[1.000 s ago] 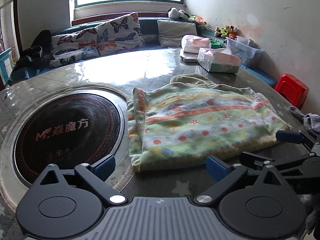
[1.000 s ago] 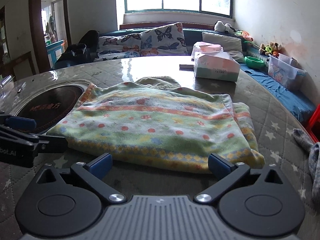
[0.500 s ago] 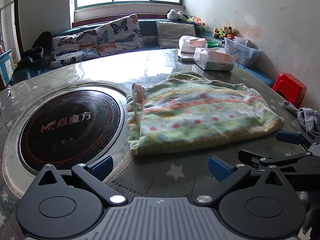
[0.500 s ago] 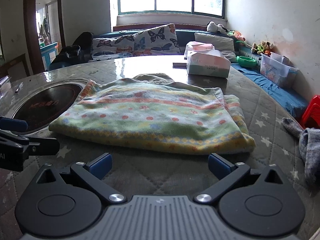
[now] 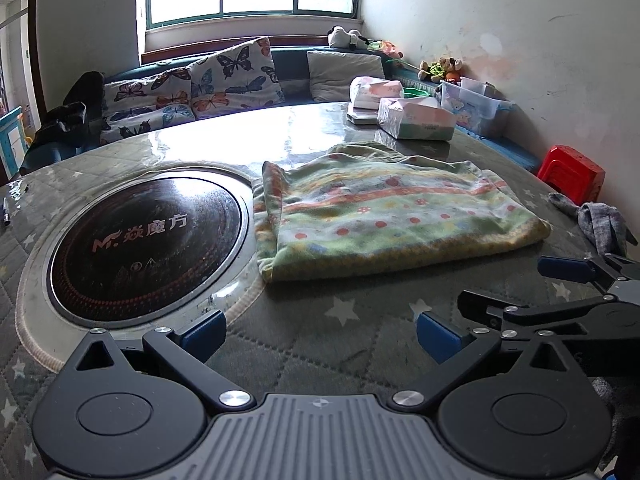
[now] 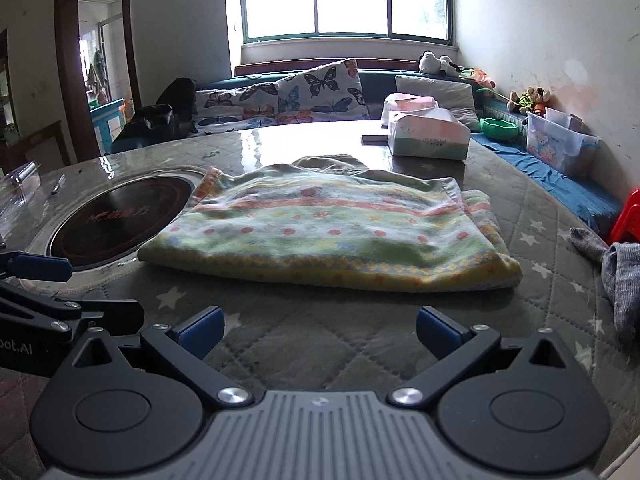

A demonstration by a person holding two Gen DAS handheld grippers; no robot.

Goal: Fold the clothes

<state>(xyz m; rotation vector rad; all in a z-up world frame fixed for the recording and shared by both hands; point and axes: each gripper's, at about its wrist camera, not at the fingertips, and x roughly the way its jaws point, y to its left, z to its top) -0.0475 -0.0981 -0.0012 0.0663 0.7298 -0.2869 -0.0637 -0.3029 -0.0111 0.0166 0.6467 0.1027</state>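
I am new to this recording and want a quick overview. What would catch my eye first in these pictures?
First, the folded striped garment, green and yellow with red dots, lying flat at the middle of the quilted table. To its left sits a round black cooktop sunk into the table. Both tools, left and right, are open and empty, short of the garment's near edge.

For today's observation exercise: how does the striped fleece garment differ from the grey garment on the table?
The striped fleece garment is folded flat into a neat rectangle; the grey garment lies crumpled. The striped one is green with multicoloured patterned bands; the grey one is plain. The striped one sits mid-table, the grey at the edge. Both rest on the quilted table cover.
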